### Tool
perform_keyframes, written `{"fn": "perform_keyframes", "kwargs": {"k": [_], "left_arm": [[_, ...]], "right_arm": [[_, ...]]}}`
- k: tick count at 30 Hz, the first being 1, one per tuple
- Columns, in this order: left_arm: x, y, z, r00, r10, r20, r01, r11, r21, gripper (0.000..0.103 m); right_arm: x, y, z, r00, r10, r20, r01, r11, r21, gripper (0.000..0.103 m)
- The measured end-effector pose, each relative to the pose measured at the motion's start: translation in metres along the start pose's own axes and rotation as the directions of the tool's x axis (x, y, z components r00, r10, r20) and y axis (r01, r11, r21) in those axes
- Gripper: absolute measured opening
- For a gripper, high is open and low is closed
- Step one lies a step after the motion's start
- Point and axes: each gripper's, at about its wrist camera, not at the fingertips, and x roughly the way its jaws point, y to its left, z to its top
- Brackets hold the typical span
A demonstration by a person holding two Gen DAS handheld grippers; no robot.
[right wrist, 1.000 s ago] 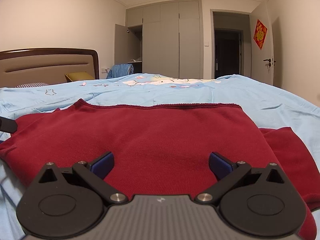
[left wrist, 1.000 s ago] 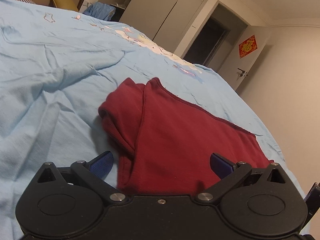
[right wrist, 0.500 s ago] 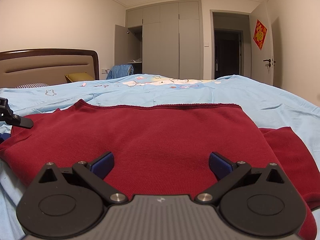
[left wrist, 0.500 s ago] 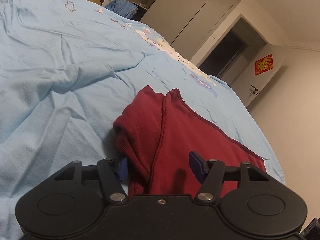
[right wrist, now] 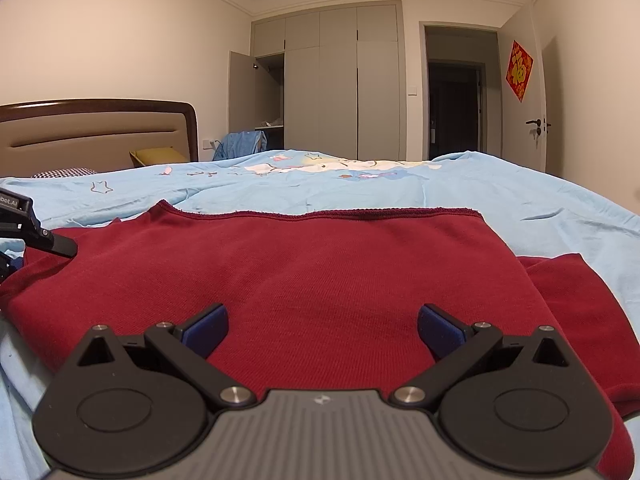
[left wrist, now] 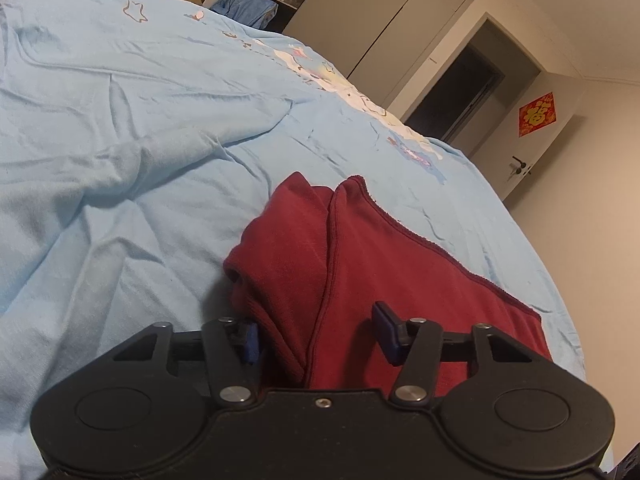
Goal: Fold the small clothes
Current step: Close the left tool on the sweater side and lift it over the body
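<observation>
Red garment [right wrist: 320,280] flat on bed [left wrist: 120,160], long axis running left-right; left tool [left wrist: 316,338] half-closed, straddling its near sleeve edge, right tool [right wrist: 322,330] open over the middle.

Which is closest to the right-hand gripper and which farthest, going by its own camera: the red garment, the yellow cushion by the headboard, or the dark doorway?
1. Red garment: lies on the bed right in front of the right gripper, between its open fingers.
2. Yellow cushion: far left, beside the headboard.
3. Dark doorway: across the room, right of the wardrobe.
</observation>
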Motion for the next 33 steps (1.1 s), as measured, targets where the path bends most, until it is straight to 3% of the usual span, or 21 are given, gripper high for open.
{"fn": "perform_keyframes", "kwargs": {"k": [6,14,23,28,33], "left_arm": [[-0.003,-0.006,0.008,1.0,0.011,-0.015,-0.01,1.0,0.001,0.025],[-0.012,-0.057,0.022,1.0,-0.013,0.024,0.009,0.987,0.16,0.02],[-0.01,-0.159,0.017,0.991,-0.132,0.002,0.121,0.911,0.394,0.018],[0.006,-0.208,-0.006,0.978,-0.196,-0.066,0.205,0.872,0.444,0.018],[0.028,-0.242,-0.041,0.963,-0.216,-0.159,0.267,0.834,0.482,0.018]], "right_arm": [[-0.002,-0.002,0.002,1.0,0.011,-0.001,-0.011,1.0,0.012,0.103],[-0.004,-0.008,0.01,0.998,0.04,-0.045,-0.038,0.998,0.046,0.103],[-0.047,-0.05,0.025,0.995,-0.102,-0.023,0.104,0.983,0.15,0.103],[-0.074,-0.086,0.021,0.971,-0.24,-0.016,0.239,0.953,0.186,0.103],[-0.085,-0.121,0.005,0.96,-0.276,-0.047,0.276,0.903,0.328,0.103]]}}
